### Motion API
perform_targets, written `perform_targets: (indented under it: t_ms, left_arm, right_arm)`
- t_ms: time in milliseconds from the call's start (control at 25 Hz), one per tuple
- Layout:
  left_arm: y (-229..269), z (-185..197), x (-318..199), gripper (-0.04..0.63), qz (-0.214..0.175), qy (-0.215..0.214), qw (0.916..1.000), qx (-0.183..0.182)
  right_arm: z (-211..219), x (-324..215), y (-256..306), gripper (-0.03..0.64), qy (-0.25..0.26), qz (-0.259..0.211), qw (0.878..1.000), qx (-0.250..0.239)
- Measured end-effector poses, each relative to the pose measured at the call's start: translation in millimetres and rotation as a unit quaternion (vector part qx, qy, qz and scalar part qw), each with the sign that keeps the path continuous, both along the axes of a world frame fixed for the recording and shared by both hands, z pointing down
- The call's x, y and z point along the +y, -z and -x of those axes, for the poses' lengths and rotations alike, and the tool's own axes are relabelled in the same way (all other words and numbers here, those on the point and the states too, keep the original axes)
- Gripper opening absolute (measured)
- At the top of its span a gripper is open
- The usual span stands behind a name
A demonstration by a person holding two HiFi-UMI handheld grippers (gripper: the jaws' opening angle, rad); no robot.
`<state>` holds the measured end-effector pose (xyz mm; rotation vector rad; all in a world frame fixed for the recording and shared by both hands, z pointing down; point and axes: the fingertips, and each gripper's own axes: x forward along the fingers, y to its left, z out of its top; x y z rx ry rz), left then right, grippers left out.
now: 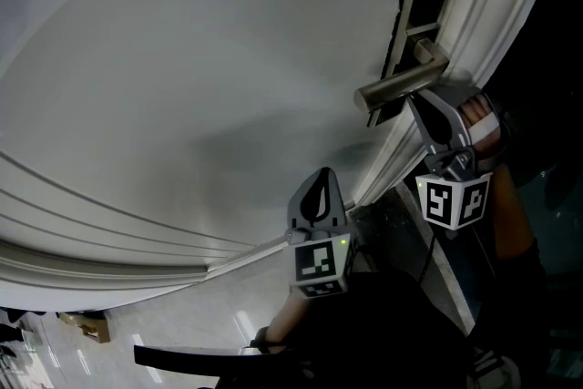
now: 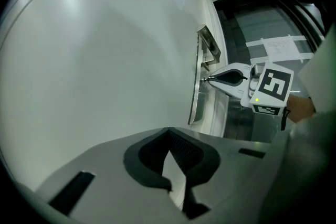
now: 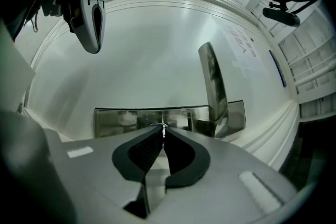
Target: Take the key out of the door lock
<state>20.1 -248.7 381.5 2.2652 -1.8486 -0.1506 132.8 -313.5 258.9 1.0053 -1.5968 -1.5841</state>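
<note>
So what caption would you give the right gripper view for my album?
Right hand-held gripper pinches the key at the door's lock plate, beside the lever handle.

The head view looks steeply down the white door [image 1: 182, 105] from above both claws. The camera on the left claw [image 2: 168, 130] looks level along the door, from farther back, toward the handle [image 2: 212, 50] and the right claw [image 2: 206, 79]. The right claw's camera faces the lock plate [image 3: 131, 120] closely and also shows the handle.
</note>
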Motion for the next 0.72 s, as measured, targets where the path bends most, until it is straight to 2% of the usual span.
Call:
perform_targets:
  t_ms: [440,720]
  left_arm:
    - [0.1,3.3,2.7,0.0,-0.001,0.005,1.0,0.002]
    - [0.4,5.8,2.6,0.0,-0.003,0.005,1.0,0.001]
  right_arm:
    - [-0.5,0.4,-0.5,0.015,0.001,-0.011,1.0,0.02]
    - [-0.7,1.3,0.3,0.014,0.002,0.006,1.0,0.007]
